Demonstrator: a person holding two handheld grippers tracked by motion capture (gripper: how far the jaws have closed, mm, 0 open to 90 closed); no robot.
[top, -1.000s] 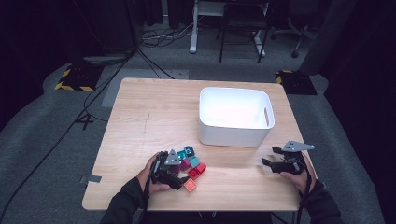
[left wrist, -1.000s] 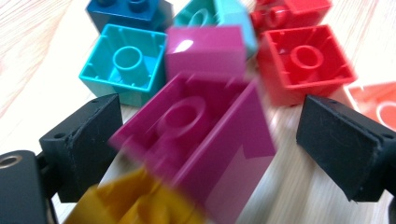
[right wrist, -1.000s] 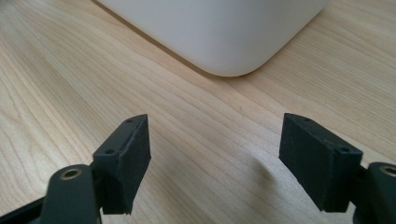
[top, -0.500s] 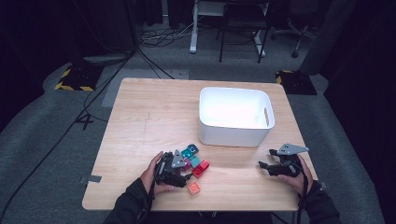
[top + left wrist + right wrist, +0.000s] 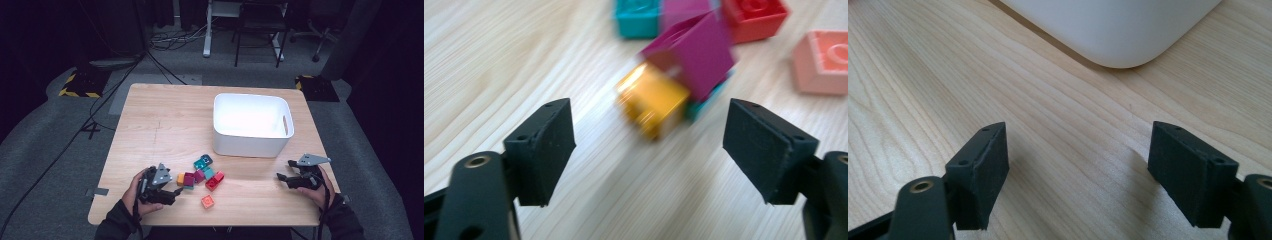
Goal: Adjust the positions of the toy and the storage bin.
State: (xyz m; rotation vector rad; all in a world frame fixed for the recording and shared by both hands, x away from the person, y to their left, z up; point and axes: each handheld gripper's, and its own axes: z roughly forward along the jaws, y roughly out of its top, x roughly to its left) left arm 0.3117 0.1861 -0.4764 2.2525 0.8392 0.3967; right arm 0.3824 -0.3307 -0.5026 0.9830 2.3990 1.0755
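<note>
Though just drawn closer together, gripping nothing at the left gripper [image 5: 176, 189]: fingers [image 5: 546, 145] apart, bare counter [image 5: 165, 125] between; orange block [image 5: 653, 102] just ahead of the tips, near centre, touching a tilted magenta block [image 5: 696, 55] behind it; near cubic, no clear long axis; far nearer the left hand than the right gripper [image 5: 285, 178], whose fingers are released too, facing the white bin [image 5: 1118, 30]; left gripper view: tilt and contact plain, though blurred; high view: cluster near the front edge, bin beyond.
</note>
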